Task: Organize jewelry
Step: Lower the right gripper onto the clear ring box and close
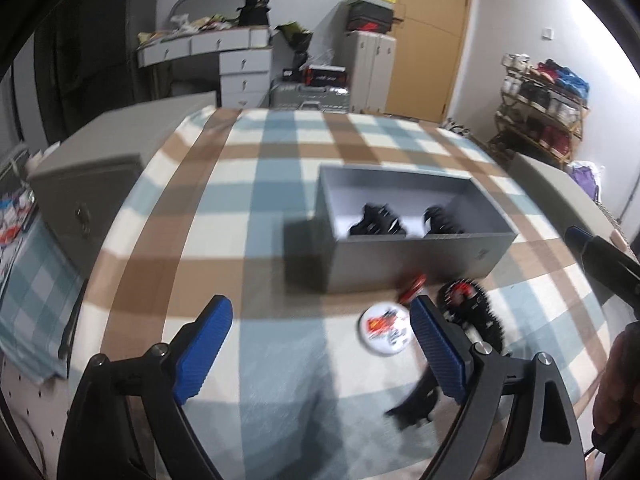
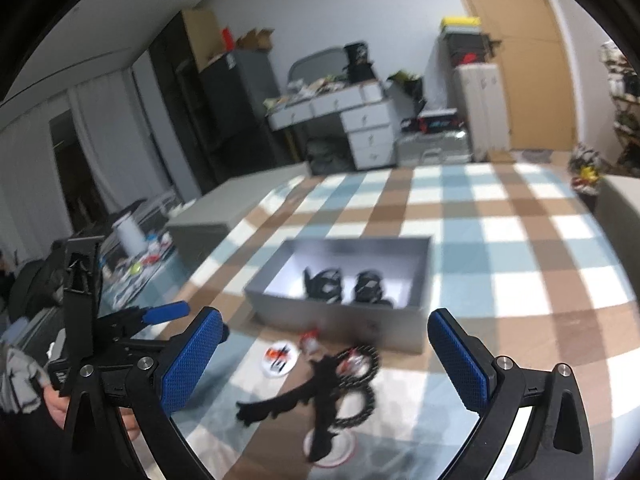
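Observation:
A grey open box (image 1: 404,258) (image 2: 332,316) stands on the checked cloth with two black hair clips (image 1: 376,222) (image 2: 324,284) inside. In front of it lie a round white badge (image 1: 386,330) (image 2: 280,358), a small red piece (image 1: 414,286) (image 2: 310,342), black beaded rings (image 1: 474,306) (image 2: 358,384) and a black toothed clip (image 2: 304,404) (image 1: 414,404). My left gripper (image 1: 320,344) is open over bare cloth, left of the badge. My right gripper (image 2: 326,368) is open wide above the black clip and rings, touching nothing. The picture is blurred.
The table (image 1: 256,184) carries a blue, brown and white checked cloth. A grey cabinet (image 1: 92,184) stands at its left edge, another grey block (image 1: 560,188) at the right. The other gripper (image 1: 608,264) shows at the right edge of the left wrist view. A cluttered desk (image 2: 340,108) stands behind.

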Demonstrator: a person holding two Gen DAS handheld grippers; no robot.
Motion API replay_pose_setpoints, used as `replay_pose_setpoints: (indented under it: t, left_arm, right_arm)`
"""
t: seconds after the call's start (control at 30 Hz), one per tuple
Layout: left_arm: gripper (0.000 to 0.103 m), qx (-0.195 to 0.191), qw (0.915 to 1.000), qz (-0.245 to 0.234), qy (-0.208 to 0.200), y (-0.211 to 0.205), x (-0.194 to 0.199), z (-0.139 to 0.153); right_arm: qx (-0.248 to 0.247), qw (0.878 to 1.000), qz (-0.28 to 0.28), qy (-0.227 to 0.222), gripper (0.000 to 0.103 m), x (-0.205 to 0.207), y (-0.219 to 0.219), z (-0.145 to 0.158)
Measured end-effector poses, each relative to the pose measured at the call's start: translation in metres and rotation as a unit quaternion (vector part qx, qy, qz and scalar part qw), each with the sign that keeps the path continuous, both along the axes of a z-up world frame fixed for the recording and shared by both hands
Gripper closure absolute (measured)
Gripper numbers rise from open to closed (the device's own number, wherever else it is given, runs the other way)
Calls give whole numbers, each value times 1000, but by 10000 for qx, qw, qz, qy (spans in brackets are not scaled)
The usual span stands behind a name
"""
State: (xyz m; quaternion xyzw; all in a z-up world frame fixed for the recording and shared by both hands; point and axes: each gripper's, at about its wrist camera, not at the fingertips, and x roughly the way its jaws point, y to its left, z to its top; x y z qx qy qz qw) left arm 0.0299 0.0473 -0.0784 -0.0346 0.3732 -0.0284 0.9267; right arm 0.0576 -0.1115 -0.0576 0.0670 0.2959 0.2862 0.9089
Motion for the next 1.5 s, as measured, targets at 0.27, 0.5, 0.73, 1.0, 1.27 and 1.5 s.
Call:
replay_pose_setpoints:
  t: [0.27,0.5,0.73,1.0,1.27,1.5]
  left_arm:
    - [12,-65,9991,403,-144,19,-14,-9]
    - [12,-109,9979,603,-230,36,-16,-9]
    - [10,-316,9977,549,-229,50,-15,-12]
    - [4,-435,9978,455,-189,54,-13,-17]
    - [4,-471,9980,396,-155,55,-15,-19]
    - [4,-485,9983,301,-81,50,-14,-20]
  right_arm:
    - [-143,9975,452,521,0,13,38,-22]
    - [-261,9909,347,1271,1,38,61,-34]
    - [-592,9841,235,1660,7,53,80,-48]
    - [-1131,9779,23,1757,24,61,92,-58]
    - [-1615,9738,-56,1598,43,61,100,-66]
    - [-1653,9720,-96,1665,81,65,99,-70]
